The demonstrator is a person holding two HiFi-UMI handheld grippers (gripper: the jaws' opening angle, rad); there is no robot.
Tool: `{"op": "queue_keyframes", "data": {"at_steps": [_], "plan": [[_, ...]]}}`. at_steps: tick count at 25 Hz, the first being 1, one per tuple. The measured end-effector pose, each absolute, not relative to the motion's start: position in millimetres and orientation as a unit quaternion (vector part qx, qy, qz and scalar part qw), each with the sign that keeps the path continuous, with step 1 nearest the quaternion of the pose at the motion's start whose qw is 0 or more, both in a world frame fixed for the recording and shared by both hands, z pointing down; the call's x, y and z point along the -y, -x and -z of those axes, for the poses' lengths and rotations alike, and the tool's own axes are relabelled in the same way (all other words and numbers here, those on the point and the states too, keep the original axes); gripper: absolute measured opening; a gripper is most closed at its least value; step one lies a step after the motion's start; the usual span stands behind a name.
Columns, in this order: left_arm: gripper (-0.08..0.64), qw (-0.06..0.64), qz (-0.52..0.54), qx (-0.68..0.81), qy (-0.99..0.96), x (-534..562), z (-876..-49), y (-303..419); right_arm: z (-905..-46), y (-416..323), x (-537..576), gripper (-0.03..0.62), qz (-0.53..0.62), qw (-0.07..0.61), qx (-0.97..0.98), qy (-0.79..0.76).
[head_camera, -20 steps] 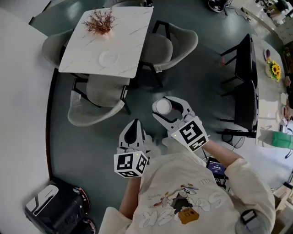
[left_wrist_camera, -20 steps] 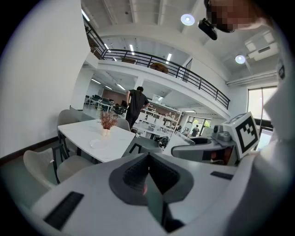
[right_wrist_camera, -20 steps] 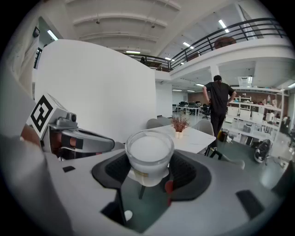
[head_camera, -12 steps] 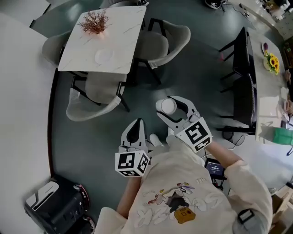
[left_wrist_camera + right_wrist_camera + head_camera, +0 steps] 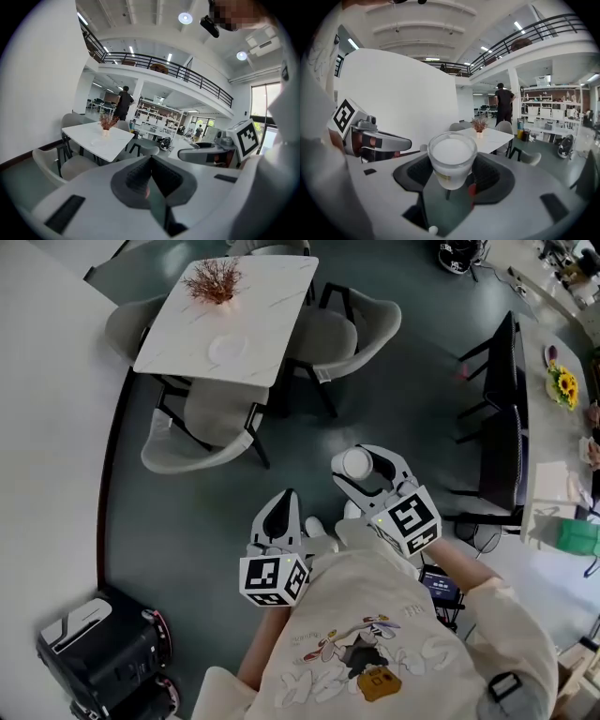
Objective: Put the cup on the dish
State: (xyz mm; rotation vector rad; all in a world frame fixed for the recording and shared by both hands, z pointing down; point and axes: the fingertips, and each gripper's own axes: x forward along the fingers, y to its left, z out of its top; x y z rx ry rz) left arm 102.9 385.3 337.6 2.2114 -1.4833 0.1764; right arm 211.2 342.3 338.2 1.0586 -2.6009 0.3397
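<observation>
Your left gripper (image 5: 281, 505) sits closest to you, at about 11 o'clock from your chest. Its jaws are pressed together with nothing between them; in the left gripper view the ribbed pads (image 5: 135, 176) meet along one line.

Just beyond it, at about 1 o'clock, your right gripper (image 5: 364, 457) is pinching the cup (image 5: 355, 464). In the right gripper view the cup (image 5: 452, 159) stands upright between the dark pads (image 5: 489, 175), which are spread wide and press on its sides. It is a frosted white cup with a clear rim, and it hangs in the air over the dark green floor (image 5: 187, 521), touching nothing but the jaws.

At 8 o'clock, low beside you, a black box (image 5: 94, 652) stands on the floor.

Farther out at 11 o'clock, a pale chair (image 5: 211, 427) is pushed up to the near edge of the white table (image 5: 272, 306). The dish (image 5: 228, 348) lies flat near the middle of that table, bare, and well apart from the cup. Beyond the dish, at the table's far end, stands a small reddish plant (image 5: 213, 279).

At 2 o'clock, a long way off, sunflowers (image 5: 563, 385) lie on a pale counter. In the right gripper view a person (image 5: 505, 101) in dark clothes stands past the table.
</observation>
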Motion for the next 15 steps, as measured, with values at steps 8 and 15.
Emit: {"op": "queue_keyframes", "data": {"at_steps": [8, 15], "plan": [[0.003, 0.208, -0.051, 0.543, -0.812, -371.9, -325.1, -132.1, -332.9, -252.3, -336.9, 0.262, -0.119, 0.146, 0.905, -0.381], [0.003, 0.218, -0.048, 0.564, -0.795, -382.1, -338.6, -144.6, -345.1, -270.9, -336.1, 0.262, -0.131, 0.151, 0.907, -0.371]]}}
